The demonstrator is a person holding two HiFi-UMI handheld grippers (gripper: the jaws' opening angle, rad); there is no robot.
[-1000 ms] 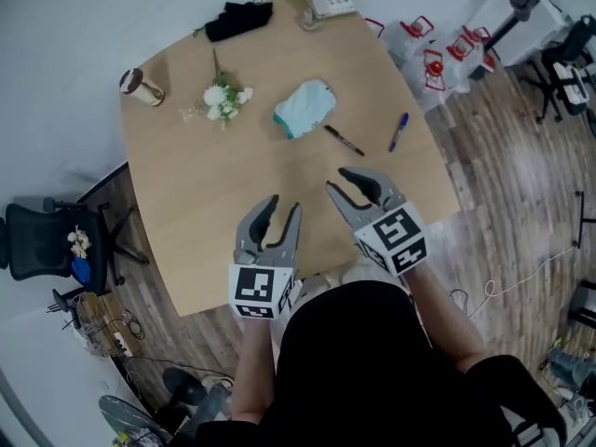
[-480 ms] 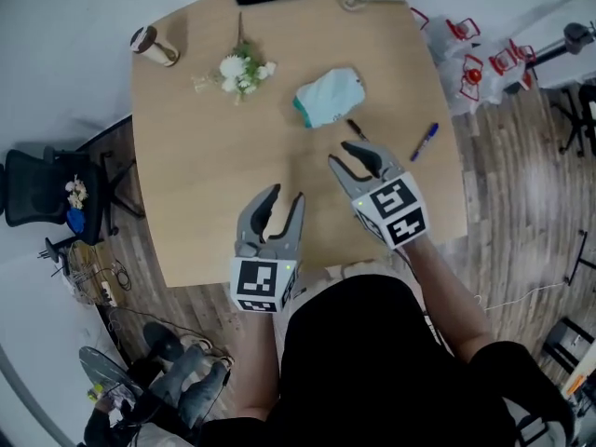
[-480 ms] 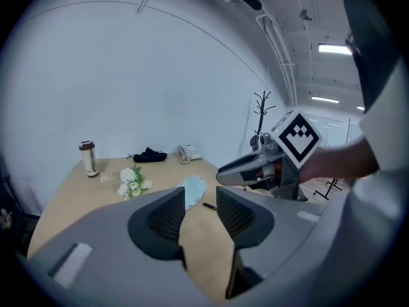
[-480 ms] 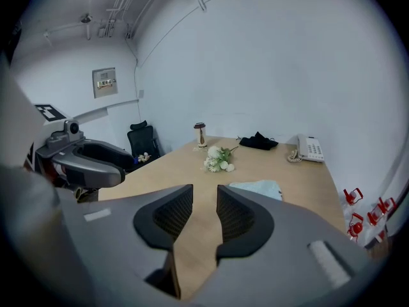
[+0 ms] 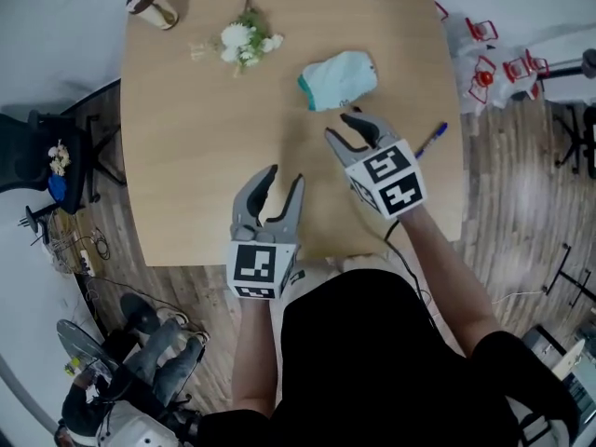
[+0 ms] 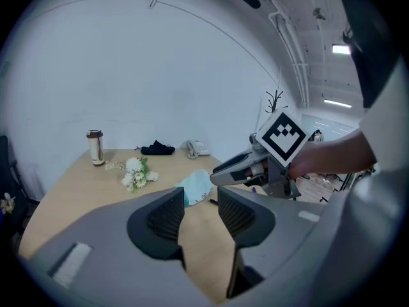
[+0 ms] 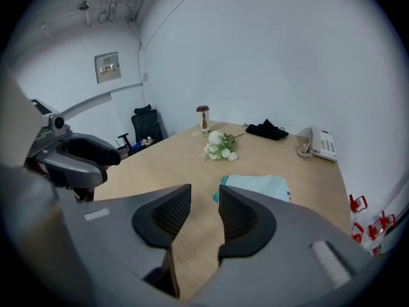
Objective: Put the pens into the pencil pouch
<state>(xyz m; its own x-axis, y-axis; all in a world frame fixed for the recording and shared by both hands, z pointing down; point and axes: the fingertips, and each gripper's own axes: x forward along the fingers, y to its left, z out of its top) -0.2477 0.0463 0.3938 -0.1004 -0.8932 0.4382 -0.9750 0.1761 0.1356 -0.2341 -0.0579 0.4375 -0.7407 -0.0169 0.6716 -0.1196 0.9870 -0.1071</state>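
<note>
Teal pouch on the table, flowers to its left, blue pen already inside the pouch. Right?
No. The blue pen is not inside the pouch. It lies out on the table, to the pouch's right near the table edge, as the head view shows. The rest holds: the pouch is on the table, with the flowers to its left.

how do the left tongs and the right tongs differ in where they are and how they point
The right tongs reach further over the table, close to the pouch; the left tongs hang back nearer the person's edge. The right tongs slant leftward toward the pouch; the left tongs point nearly straight ahead over bare wood. Shared: both are open with nothing between them, and both have just been opening wider.
</note>
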